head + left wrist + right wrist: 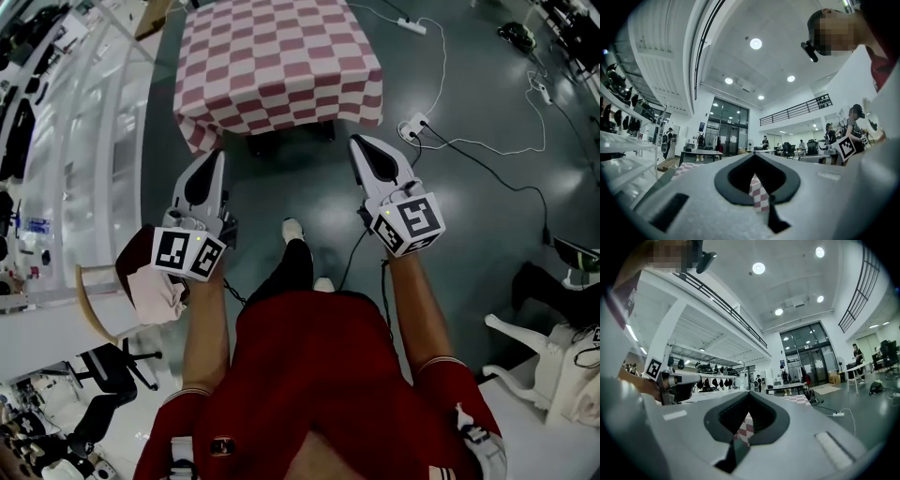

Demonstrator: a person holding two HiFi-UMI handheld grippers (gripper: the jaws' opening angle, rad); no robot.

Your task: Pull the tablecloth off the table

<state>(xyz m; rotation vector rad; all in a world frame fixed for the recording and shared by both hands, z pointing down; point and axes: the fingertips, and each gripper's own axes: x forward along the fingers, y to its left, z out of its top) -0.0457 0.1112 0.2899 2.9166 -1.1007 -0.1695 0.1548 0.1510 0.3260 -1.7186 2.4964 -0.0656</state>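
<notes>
A red-and-white checked tablecloth lies draped over the table at the top of the head view, its near edge hanging down. My left gripper points at the cloth's near left corner, its tip just short of the hanging edge. My right gripper points at the near right edge, also close to it. Both are shut with nothing visibly held. In the left gripper view the shut gripper shows checked tablecloth through its slot. The right gripper likewise frames the tablecloth.
White cables and a socket block lie on the grey floor right of the table. White shelving runs along the left. A wooden chair with a pink cloth stands at the lower left, white furniture at the lower right.
</notes>
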